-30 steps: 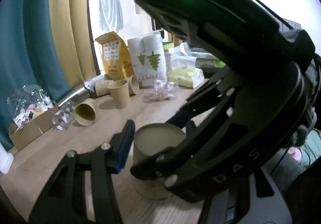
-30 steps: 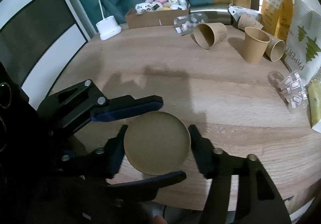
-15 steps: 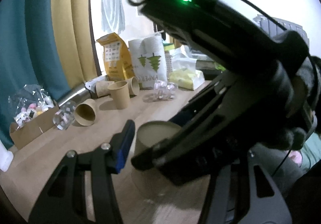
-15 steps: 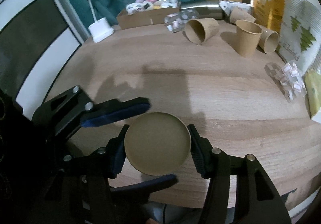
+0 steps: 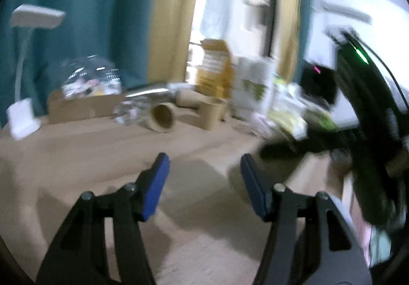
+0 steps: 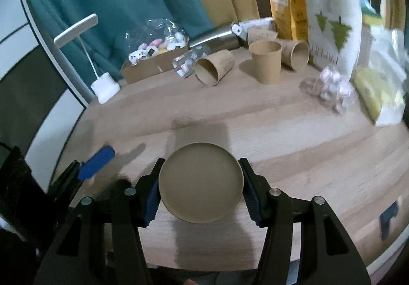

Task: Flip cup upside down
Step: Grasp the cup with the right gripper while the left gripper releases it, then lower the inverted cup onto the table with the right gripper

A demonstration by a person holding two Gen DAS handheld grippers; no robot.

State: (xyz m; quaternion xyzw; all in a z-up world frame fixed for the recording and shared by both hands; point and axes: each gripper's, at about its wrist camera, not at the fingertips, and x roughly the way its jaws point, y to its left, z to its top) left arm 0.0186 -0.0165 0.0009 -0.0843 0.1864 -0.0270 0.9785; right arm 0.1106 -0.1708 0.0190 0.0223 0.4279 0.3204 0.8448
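My right gripper (image 6: 200,185) is shut on a brown paper cup (image 6: 200,182); both blue pads press its sides and its flat bottom faces the camera, above the wooden table (image 6: 294,136). My left gripper (image 5: 203,182) is open and empty over the table; the view is blurred. One of its blue pads (image 6: 95,163) shows at the left of the right wrist view. The right gripper's dark body (image 5: 370,131) fills the right edge of the left wrist view. The held cup is not visible there.
At the table's back are one upright paper cup (image 6: 265,62), two cups lying on their sides (image 6: 213,71) (image 6: 295,55), a cardboard box of wrapped sweets (image 6: 153,65), a metal bottle (image 6: 217,38), paper-cup packs (image 6: 332,29), a white lamp (image 6: 104,87) and candy bags (image 6: 332,88).
My left gripper has let go of the cup and swung away to the left, now empty. My right gripper keeps the cup and has tilted up, so more of the room shows.
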